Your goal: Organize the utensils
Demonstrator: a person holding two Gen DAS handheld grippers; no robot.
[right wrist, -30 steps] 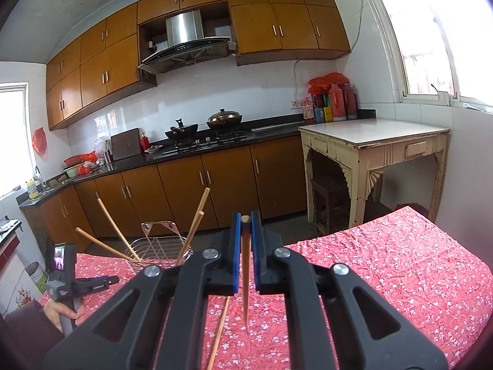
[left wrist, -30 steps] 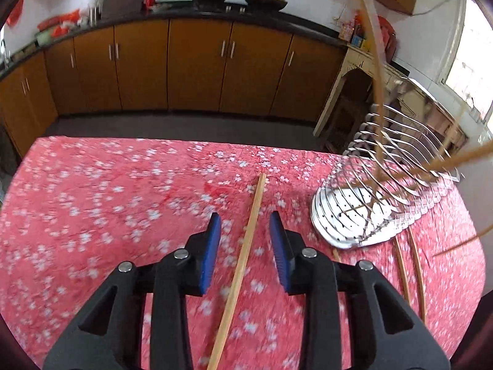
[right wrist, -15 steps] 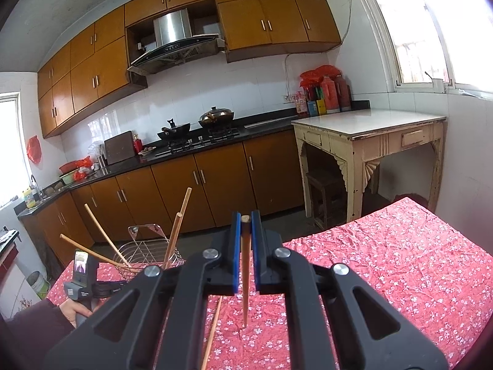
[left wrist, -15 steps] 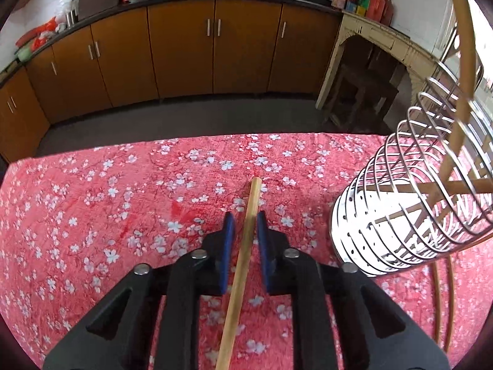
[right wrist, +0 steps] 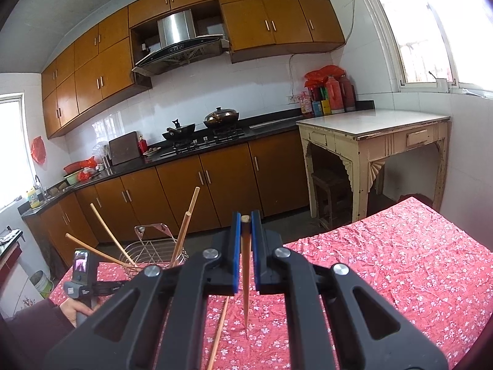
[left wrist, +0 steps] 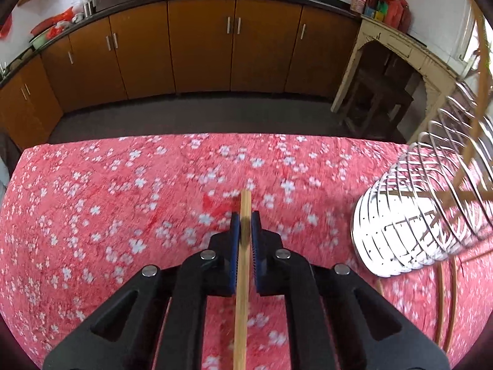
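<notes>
In the left wrist view my left gripper (left wrist: 245, 219) points down at the red flowered tablecloth (left wrist: 92, 215). Its jaws are closing the last bit, and the blue pads press on a pale wooden chopstick (left wrist: 242, 308) that lies along them. A wire utensil basket (left wrist: 413, 222) stands to its right with chopsticks leaning in it. In the right wrist view my right gripper (right wrist: 245, 219) is shut on a darker chopstick (right wrist: 246, 293), held above the cloth with its thin end down. The wire basket (right wrist: 154, 251) appears far left there, holding several chopsticks.
Two loose chopsticks (left wrist: 446, 302) lie on the cloth below the basket. Another chopstick (right wrist: 220, 330) lies under my right gripper. A hand (right wrist: 72, 310) holds the left gripper's handle at the table's left edge. Kitchen cabinets (right wrist: 215, 182) and a cream side table (right wrist: 369, 135) stand beyond.
My left gripper came down over the pale chopstick and its jaws closed from wide apart onto it. The right gripper kept still, holding its chopstick.
</notes>
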